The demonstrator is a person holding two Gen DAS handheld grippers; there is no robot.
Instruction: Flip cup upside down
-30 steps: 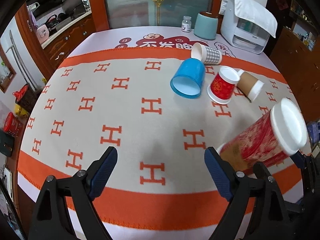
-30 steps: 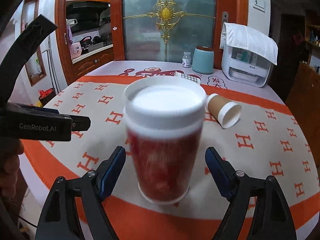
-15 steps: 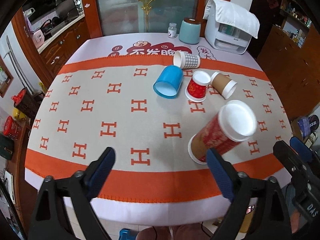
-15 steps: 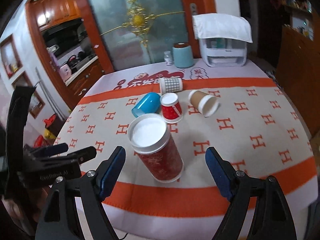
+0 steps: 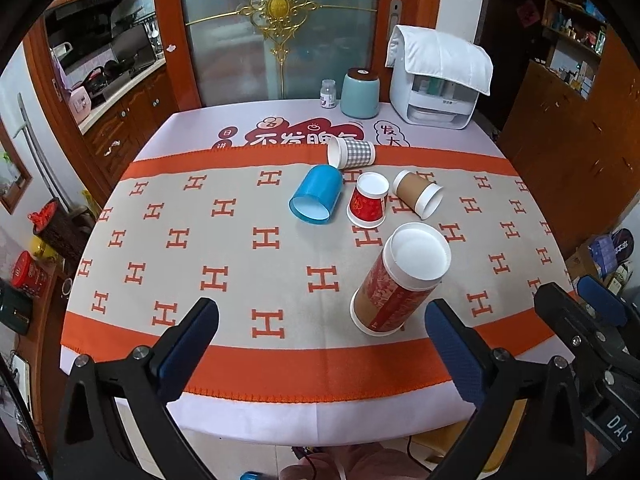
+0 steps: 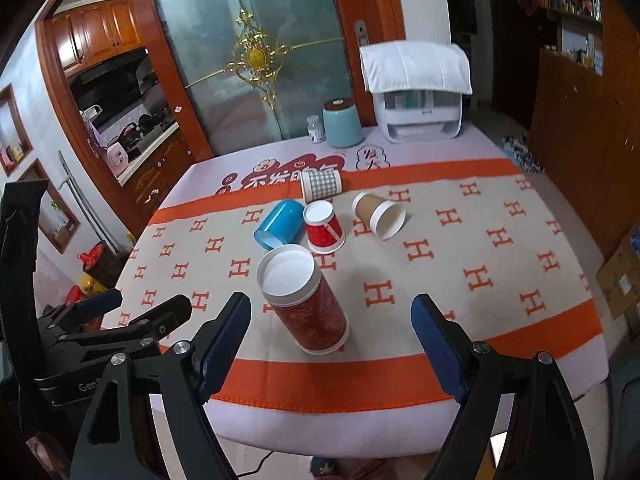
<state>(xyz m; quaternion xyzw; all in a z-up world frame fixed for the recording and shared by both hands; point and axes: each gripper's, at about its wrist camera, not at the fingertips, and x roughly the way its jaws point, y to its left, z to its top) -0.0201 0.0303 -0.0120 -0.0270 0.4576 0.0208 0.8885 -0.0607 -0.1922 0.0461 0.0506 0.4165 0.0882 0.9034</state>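
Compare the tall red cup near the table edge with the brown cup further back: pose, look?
Pose: the tall red cup stands upside down, white base up; the brown cup lies on its side, mouth toward the camera.
Look: the tall red cup has a red pattern; the brown cup is plain brown.
Build: the tall red cup looks longer; the brown cup looks shorter.
Both are white-rimmed, and neither is gripped.

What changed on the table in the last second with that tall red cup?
The right hand-held gripper has backed away from the tall red cup, leaving it standing upside down, rim on the cloth. The left hand-held gripper pulled back too. Both are open. The blue cup and the small paper cups behind stayed put.
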